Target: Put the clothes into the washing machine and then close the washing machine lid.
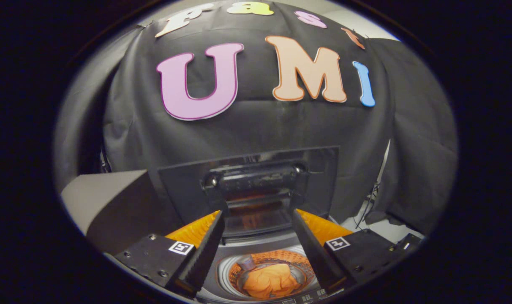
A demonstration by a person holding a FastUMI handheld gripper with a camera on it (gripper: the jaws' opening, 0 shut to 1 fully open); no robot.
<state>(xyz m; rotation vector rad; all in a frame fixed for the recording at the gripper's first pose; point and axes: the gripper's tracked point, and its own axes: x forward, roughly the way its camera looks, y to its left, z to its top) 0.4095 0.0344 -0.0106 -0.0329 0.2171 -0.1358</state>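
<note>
Lower left of the frame there's a grey slab-like box (99, 198) next to the machine, can't tell what it's for. Moving right, the gripper (258, 219) hangs over the small top-loading washing machine (256, 242), its two black ribbed fingers (205, 249) spread wide with nothing between them. Down in the gap between them, bottom centre, the crumpled orange cloth (270, 280) is already sitting in the round drum, a small grey thing next to it I can't make out.

So the clothes part looks done to me, lid's what's left. The dark glossy rectangular lid (256, 181) stands upright just beyond the fingertips, mid-frame, against the booth wall. I'd guess it's rigid, light and fairly slick, hinged at the back, so no real squeeze needed: catch its top edge near the middle and tip it forward. It'll probably drop on its own, so ease it. Far right, some dark cables (368, 207) hang by the wall.
</note>
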